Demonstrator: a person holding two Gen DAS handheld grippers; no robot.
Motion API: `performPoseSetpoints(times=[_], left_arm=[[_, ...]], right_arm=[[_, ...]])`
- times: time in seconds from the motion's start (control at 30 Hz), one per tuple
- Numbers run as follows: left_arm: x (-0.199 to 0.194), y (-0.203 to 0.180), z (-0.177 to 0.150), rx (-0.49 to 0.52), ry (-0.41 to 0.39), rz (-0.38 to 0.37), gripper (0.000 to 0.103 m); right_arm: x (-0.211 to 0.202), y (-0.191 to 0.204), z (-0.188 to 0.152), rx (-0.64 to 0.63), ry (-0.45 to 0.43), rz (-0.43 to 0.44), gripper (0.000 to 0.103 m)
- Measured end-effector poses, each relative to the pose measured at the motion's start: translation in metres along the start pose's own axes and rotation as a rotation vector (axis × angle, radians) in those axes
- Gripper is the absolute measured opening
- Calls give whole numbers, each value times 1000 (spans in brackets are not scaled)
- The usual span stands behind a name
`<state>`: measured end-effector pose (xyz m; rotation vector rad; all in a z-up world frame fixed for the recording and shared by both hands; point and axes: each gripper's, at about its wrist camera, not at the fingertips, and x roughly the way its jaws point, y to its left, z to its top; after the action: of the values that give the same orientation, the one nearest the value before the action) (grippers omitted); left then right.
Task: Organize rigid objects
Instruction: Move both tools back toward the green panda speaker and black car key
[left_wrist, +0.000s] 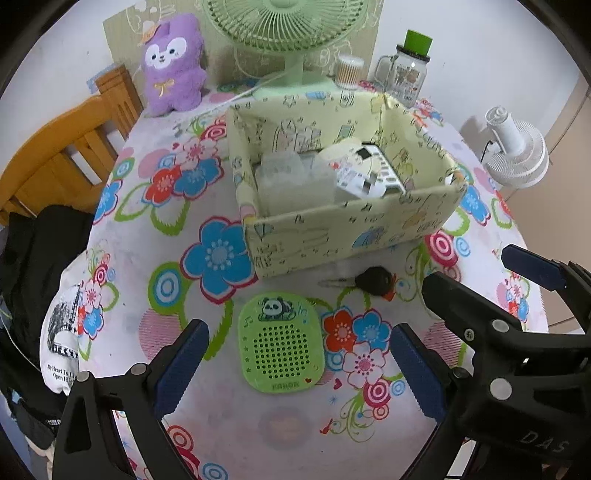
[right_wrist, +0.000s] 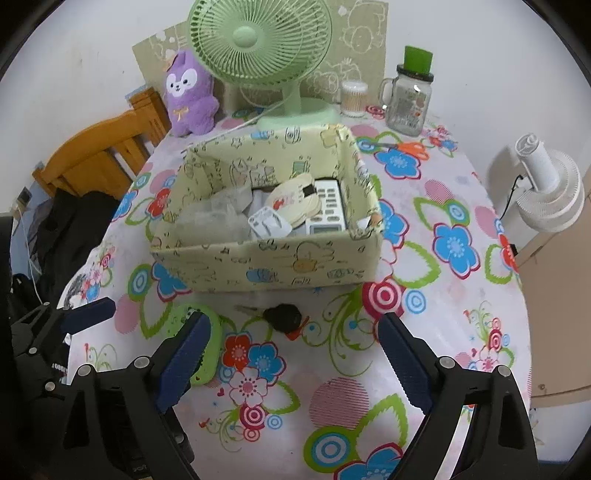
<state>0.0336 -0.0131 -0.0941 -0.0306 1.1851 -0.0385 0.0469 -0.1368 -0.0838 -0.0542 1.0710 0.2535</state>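
A green panda speaker (left_wrist: 281, 345) lies flat on the flowered tablecloth, between and just ahead of the fingers of my open, empty left gripper (left_wrist: 301, 332). A black car key (left_wrist: 373, 280) lies beyond it, close to the front wall of a pale yellow patterned box (left_wrist: 343, 236). The box holds a remote, clear plastic cases and cards. In the right wrist view my right gripper (right_wrist: 295, 336) is open and empty, with the key (right_wrist: 282, 317) just ahead of the gap between its fingers. The speaker (right_wrist: 210, 347) is partly hidden behind its left finger. The box (right_wrist: 269, 264) stands beyond.
At the table's back stand a green fan (right_wrist: 258, 44), a purple plush toy (right_wrist: 190, 94), a cotton-swab jar (right_wrist: 354, 98) and a glass mug jar with a green lid (right_wrist: 410, 99). A white fan (right_wrist: 550, 188) is at right, a wooden chair (left_wrist: 62, 147) at left.
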Motion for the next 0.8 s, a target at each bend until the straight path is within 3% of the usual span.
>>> performPoseSetpoints(times=[0.2,0.8], left_arm=[[17,3,-6,-20,41,27,100],[58,14,-23,-88,118,8,100]], right_arm=[[15,0,-8,-3,35,5,87],[57,-3,-21,-28,100,-6,86]])
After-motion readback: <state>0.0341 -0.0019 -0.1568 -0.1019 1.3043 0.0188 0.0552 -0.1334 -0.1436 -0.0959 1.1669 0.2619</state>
